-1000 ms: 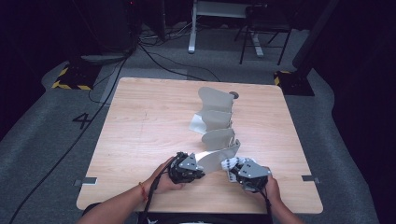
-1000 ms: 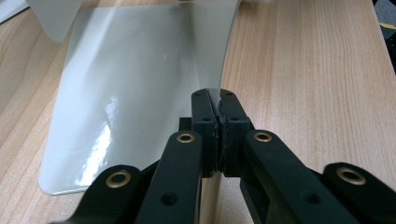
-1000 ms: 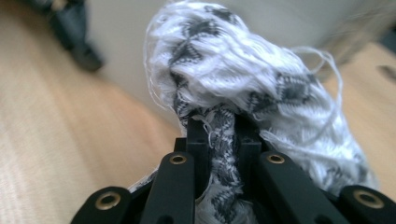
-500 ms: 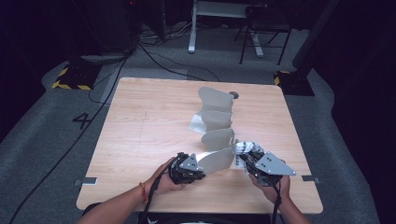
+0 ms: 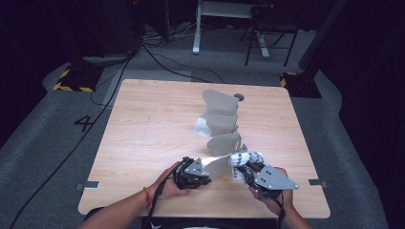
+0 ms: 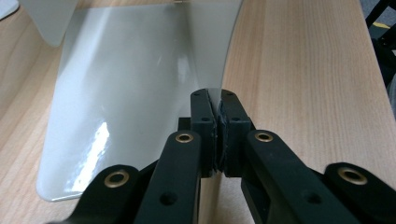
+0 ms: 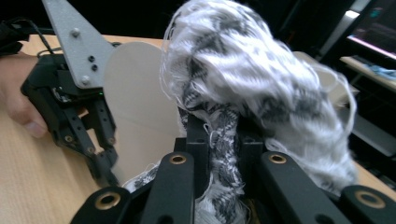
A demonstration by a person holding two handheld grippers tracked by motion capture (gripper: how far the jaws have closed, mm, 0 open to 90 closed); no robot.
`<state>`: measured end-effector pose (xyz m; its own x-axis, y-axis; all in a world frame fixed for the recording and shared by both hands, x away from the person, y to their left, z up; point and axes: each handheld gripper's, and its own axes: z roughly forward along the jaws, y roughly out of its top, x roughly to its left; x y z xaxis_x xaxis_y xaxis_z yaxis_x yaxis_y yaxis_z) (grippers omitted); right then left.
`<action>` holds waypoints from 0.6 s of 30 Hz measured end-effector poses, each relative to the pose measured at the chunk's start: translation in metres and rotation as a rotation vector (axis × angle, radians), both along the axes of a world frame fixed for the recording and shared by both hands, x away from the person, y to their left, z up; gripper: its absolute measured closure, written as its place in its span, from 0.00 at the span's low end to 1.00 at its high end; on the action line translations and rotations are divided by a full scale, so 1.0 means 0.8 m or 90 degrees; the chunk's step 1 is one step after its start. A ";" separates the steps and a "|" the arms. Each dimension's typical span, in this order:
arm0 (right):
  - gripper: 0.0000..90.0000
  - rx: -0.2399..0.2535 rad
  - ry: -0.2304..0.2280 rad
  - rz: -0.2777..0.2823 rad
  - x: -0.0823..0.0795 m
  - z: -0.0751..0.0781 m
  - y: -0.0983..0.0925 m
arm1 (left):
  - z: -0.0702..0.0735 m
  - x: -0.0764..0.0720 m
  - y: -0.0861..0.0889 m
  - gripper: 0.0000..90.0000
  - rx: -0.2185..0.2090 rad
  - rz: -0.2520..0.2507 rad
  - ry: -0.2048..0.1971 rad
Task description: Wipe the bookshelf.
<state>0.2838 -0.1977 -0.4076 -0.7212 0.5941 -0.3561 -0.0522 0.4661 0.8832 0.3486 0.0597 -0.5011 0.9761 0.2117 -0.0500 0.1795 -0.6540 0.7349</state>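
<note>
A grey glossy folding board (image 5: 219, 117) of several hinged panels lies half raised down the middle of the wooden table (image 5: 143, 133). My left gripper (image 5: 208, 168) is shut on the edge of its nearest panel (image 6: 140, 93), which stands tilted up; the pinch shows at the jaw tips (image 6: 217, 116). My right gripper (image 5: 240, 164) hovers just right of that panel, shut on a bunched black-and-white fringed cloth (image 5: 246, 157). In the right gripper view the cloth (image 7: 252, 79) bulges above the jaws (image 7: 219, 135), with the left gripper (image 7: 105, 172) and the panel (image 7: 140, 107) behind.
A small dark round object (image 5: 239, 97) sits on the table beyond the board's far end. Bare wood spreads left of the board. Cables (image 5: 157, 57), desk legs (image 5: 197, 45) and a chair base (image 5: 267, 47) stand on the floor beyond the far edge.
My right gripper has risen off the table with the cloth and swung so its grey plate faces up. The left gripper has kept its hold on the panel edge.
</note>
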 end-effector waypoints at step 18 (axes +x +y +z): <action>0.90 -0.188 0.133 0.090 0.020 -0.105 0.053 | 0.000 -0.001 0.002 0.97 0.001 0.004 0.006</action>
